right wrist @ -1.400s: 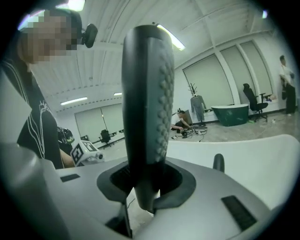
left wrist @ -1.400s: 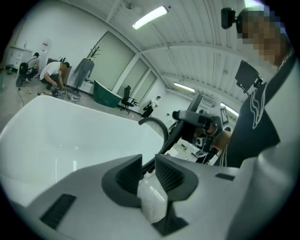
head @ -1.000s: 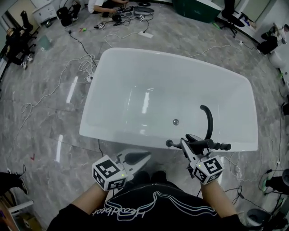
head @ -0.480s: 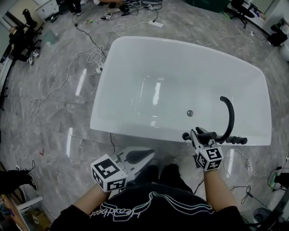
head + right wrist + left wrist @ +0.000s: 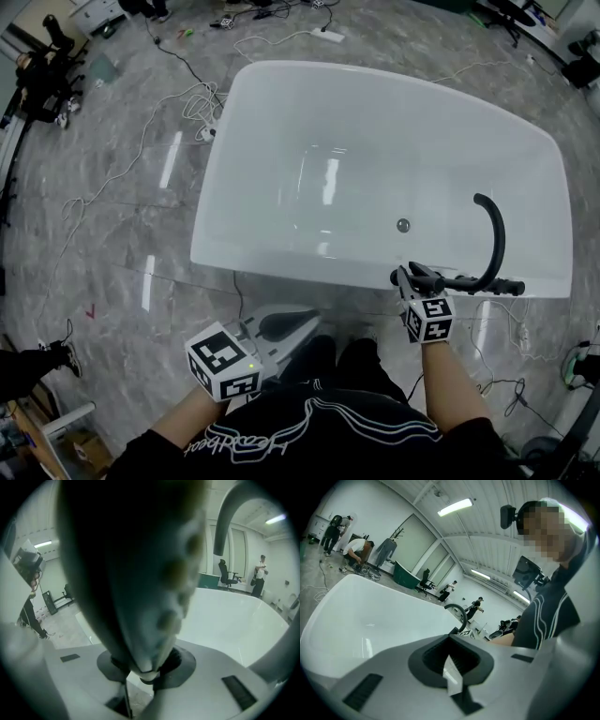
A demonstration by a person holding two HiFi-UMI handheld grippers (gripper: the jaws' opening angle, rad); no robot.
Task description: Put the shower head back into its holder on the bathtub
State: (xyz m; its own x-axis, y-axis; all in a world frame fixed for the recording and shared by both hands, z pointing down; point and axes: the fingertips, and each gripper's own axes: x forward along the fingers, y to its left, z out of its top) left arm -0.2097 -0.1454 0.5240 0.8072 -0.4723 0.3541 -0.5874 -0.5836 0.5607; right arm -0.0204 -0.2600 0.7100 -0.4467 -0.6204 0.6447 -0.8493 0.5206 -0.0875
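Observation:
The white bathtub (image 5: 281, 141) fills the head view, with a black arched spout (image 5: 497, 234) rising at its near right rim. My right gripper (image 5: 406, 275) is shut on the black shower head (image 5: 469, 283), which lies level along that rim, right beside the spout's base. In the right gripper view the shower head (image 5: 136, 573) is clamped in the right gripper (image 5: 140, 670) and blocks most of the picture; the holder is hidden. My left gripper (image 5: 306, 321) is shut and empty, outside the tub's near wall. In the left gripper view the left gripper (image 5: 451, 644) faces the bathtub (image 5: 370, 616) and the spout (image 5: 458, 612).
Grey marble floor (image 5: 94, 187) surrounds the tub, with white cables (image 5: 192, 112) trailing at its far left corner and more cables (image 5: 511, 323) at the near right. People and office chairs stand far off in the room (image 5: 356, 550).
My right gripper has sunk with the shower head, from above the rim down to the rim beside the spout. The left gripper has shifted only a little.

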